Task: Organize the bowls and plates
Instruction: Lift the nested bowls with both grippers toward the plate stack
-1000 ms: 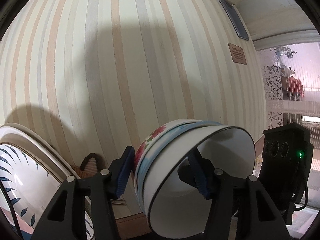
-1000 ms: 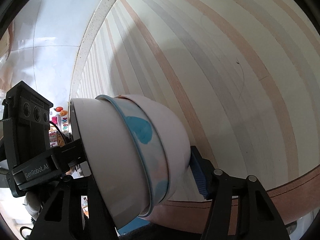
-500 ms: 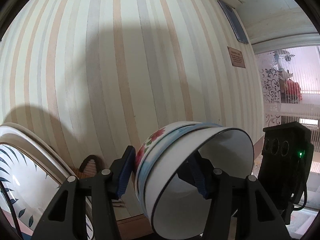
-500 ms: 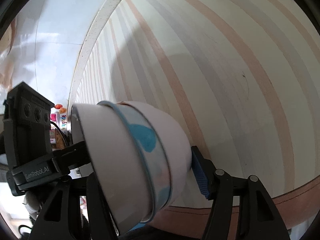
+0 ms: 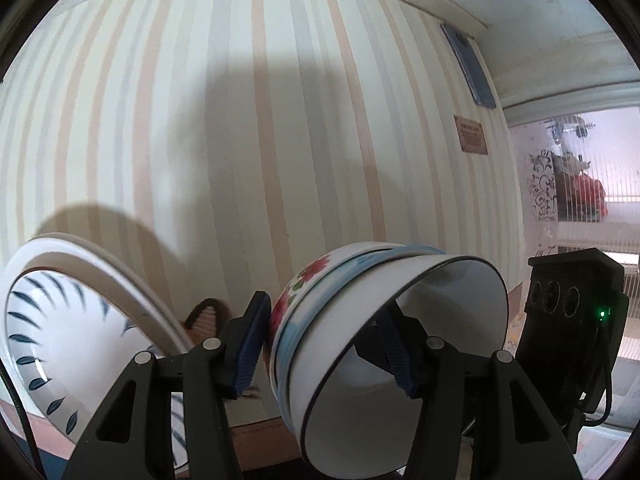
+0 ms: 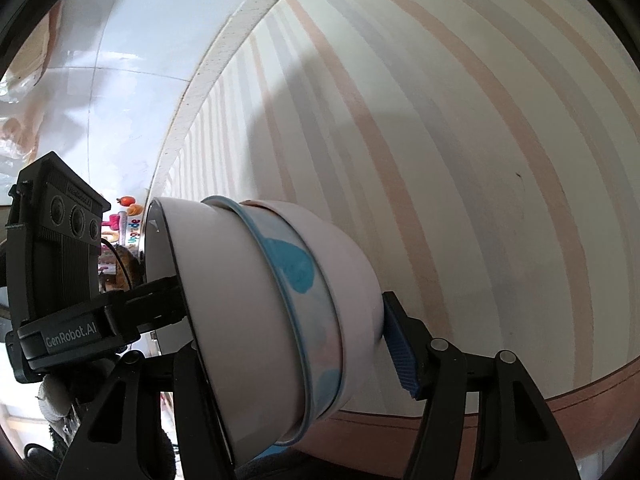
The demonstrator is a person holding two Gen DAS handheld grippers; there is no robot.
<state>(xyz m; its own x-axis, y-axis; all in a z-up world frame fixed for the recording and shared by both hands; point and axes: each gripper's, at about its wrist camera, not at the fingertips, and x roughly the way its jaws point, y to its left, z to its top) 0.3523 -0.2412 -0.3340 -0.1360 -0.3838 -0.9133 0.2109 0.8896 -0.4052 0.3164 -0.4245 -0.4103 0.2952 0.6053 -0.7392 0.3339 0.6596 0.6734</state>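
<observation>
Both the left gripper (image 5: pixel 326 342) and the right gripper (image 6: pixel 288 344) are half open and clamp the same stack of bowls (image 5: pixel 372 340), tipped sideways. The stack has risen a little beside the plates (image 5: pixel 80 320) at left, so it seems carried for placing.

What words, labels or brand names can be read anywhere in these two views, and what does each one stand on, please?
"GenRobot.AI": on the black band of the left gripper, seen in the right wrist view.
Brown wall plaque: lines of print, too small to read.
Colourful lettering behind the bowls: too blurred to read.
Embossed mark on top of the black camera block: not legible.
</observation>
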